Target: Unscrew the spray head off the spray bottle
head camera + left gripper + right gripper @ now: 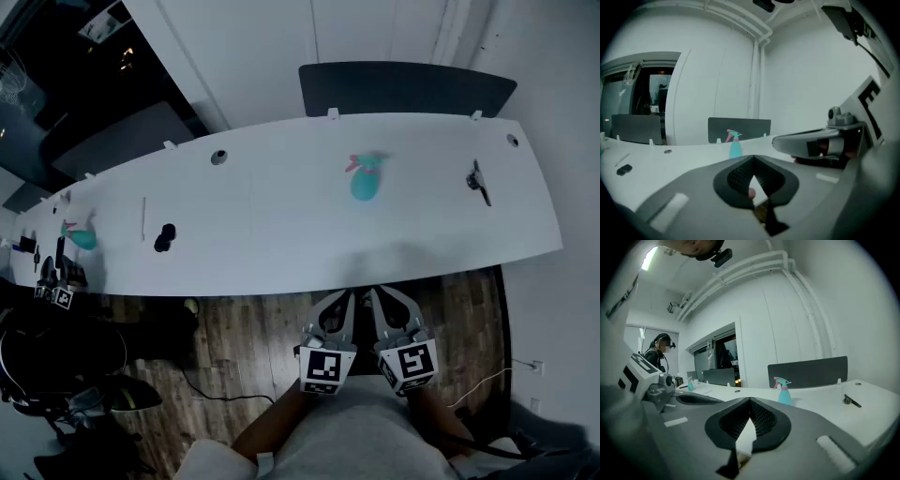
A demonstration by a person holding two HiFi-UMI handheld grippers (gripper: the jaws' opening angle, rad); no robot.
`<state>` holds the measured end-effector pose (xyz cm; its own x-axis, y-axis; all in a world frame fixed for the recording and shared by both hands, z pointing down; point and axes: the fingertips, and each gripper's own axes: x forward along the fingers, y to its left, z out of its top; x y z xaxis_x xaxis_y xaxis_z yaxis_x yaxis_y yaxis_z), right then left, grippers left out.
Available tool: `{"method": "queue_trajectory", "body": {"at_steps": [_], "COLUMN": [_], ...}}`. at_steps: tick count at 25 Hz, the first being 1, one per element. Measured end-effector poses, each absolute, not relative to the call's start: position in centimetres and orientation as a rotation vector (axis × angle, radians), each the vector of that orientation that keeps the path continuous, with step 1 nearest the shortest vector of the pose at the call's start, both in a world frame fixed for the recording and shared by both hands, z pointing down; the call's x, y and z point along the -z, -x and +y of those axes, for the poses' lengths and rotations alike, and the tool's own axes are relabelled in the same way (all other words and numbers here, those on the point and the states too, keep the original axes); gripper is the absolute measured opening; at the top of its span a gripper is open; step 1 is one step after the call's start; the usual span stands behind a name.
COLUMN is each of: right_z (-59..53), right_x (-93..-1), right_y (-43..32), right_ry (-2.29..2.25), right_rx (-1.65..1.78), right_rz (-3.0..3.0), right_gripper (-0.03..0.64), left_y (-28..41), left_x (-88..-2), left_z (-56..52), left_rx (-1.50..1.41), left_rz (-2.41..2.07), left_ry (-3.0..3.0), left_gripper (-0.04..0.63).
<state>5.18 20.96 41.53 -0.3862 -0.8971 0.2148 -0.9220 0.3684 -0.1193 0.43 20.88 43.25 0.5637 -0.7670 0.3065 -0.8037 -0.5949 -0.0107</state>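
A teal spray bottle (365,178) with a pink spray head stands upright on the long white table (281,225), right of its middle. It also shows in the left gripper view as the bottle (735,145) and in the right gripper view as the bottle (783,391), far ahead of the jaws. My left gripper (344,300) and right gripper (374,298) hover side by side in front of the table's near edge, above the wooden floor. Both are shut with nothing between the jaws. Neither touches the bottle.
A black tool (479,181) lies at the table's right end. A small black object (164,237) rests left of centre. A second teal bottle (81,238) stands far left, near another person (659,350). A dark partition panel (403,86) rises behind the table.
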Motion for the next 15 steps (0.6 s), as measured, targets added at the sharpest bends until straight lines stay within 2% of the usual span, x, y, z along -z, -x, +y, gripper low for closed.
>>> {"method": "queue_trajectory", "body": {"at_steps": [9,15], "right_z": [9.1,4.4], "right_x": [-42.5,-44.8], "right_y": [-11.1,-13.3], "right_ry": [-1.515,-1.469], "right_rx": [-0.356,-0.451], "right_rz": [-2.542,-2.548], "right_gripper": [0.001,0.002], "left_y": [-5.5,-7.2], "left_x": [-45.6,-48.2], "left_z": [8.6,4.4], "left_rx": [-0.549,-0.663], "left_rz": [-1.373,-1.379], "left_ry": [-2.543,-2.463], "left_gripper": [0.002,0.002]}}
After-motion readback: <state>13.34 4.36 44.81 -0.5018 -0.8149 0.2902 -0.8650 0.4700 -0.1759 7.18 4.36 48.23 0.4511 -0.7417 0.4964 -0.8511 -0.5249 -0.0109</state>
